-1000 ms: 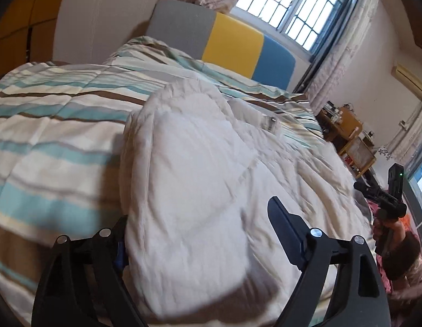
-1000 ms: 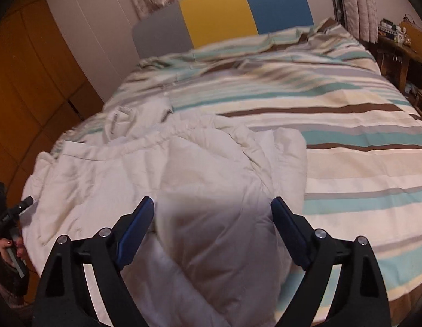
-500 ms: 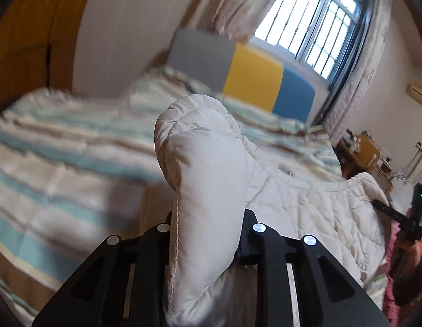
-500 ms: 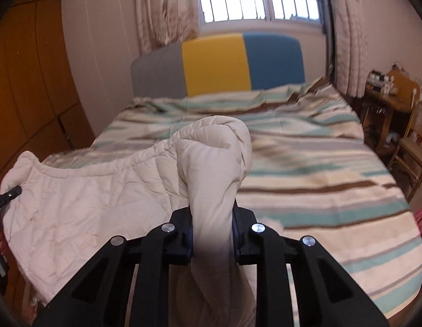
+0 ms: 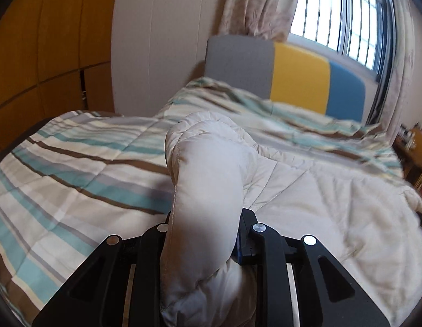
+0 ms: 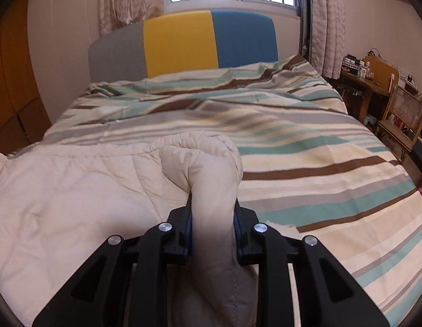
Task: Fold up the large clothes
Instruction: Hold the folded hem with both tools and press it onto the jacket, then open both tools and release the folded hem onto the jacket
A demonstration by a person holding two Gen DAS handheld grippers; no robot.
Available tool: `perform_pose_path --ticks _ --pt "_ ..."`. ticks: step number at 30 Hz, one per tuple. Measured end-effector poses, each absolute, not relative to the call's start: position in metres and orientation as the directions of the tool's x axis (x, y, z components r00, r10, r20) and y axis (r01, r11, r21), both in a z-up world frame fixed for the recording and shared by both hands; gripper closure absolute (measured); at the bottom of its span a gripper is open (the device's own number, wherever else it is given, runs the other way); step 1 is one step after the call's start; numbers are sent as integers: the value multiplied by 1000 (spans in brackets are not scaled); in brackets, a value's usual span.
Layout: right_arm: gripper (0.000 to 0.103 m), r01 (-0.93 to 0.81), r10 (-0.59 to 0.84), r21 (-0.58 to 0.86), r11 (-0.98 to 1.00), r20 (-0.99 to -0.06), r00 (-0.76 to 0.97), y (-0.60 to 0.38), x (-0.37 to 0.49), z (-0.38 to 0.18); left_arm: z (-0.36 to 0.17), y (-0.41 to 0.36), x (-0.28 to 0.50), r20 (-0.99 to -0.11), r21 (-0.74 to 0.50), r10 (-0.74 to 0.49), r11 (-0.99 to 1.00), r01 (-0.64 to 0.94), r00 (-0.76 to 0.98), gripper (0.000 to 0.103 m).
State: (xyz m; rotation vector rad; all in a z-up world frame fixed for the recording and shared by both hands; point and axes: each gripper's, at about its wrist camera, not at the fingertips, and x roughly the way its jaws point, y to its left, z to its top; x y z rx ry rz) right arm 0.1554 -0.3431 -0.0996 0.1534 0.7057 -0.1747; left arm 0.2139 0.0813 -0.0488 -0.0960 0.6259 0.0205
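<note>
Left hand-held gripper (image 5: 204, 234) and right hand-held gripper (image 6: 212, 230) each clamped on bunched cream quilt (image 5: 306, 190) corner.

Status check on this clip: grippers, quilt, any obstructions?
Left gripper shut on cream quilt. Right gripper shut on it too. Quilt bunched, lying on striped bedspread. Nothing blocking.

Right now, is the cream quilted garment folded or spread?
Mostly spread: the cream quilted garment lies flat over the striped bedspread, only its gripped corners bunched up.
</note>
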Motion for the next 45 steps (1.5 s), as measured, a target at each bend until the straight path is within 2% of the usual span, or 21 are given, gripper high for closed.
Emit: perform_pose_path --ticks 6,11,16,18,20,21,23,25,27,29,31,34,40,42,45 --pt "63 223 -143 13 975 -732 666 -342 178 -130 -83 77 221 -617 -28 45 996 -79 786 71" --pt "58 227 -209 -81 970 -750 627 -329 187 -142 -96 66 230 -660 46 98 995 -90 745 64" --pt "57 232 -229 -102 967 -744 628 -329 187 -145 -98 65 232 -677 58 101 995 -84 729 62" --pt "53 238 -229 -96 966 -745 627 -330 187 -144 -92 65 229 -688 60 99 995 -80 719 56" --pt "50 246 -229 -90 965 -744 628 -330 186 -143 -83 65 222 -699 55 106 994 -95 707 44" --pt "50 247 -229 -88 965 -744 628 -330 186 -142 -76 67 216 -698 44 111 993 -112 707 41" --pt "48 251 -235 -92 964 -742 629 -329 186 -141 -55 70 195 -648 -3 132 984 -176 750 31" --pt "48 252 -237 -95 963 -740 629 -328 185 -141 -31 65 175 -582 -60 133 977 -205 803 29" --pt "47 254 -238 -93 963 -739 631 -328 184 -140 -13 50 167 -549 -73 120 979 -191 827 29" --pt "46 255 -237 -90 963 -738 632 -328 184 -140 2 24 169 -547 -63 68 990 -122 835 21" --pt "46 256 -236 -88 963 -738 633 -329 183 -140 10 -9 179 -554 -31 16 999 -40 832 21" --pt "46 257 -236 -87 962 -738 633 -329 183 -140 8 -49 196 -550 35 7 999 15 835 21" --pt "46 256 -232 -83 963 -738 634 -329 183 -140 -32 -93 235 -579 175 84 984 23 811 21" --pt "44 254 -224 -73 964 -738 637 -330 182 -140 -52 -92 241 -597 175 88 984 22 797 21" --pt "43 251 -217 -66 966 -737 640 -331 181 -140 -75 -80 245 -624 93 42 996 20 781 20"
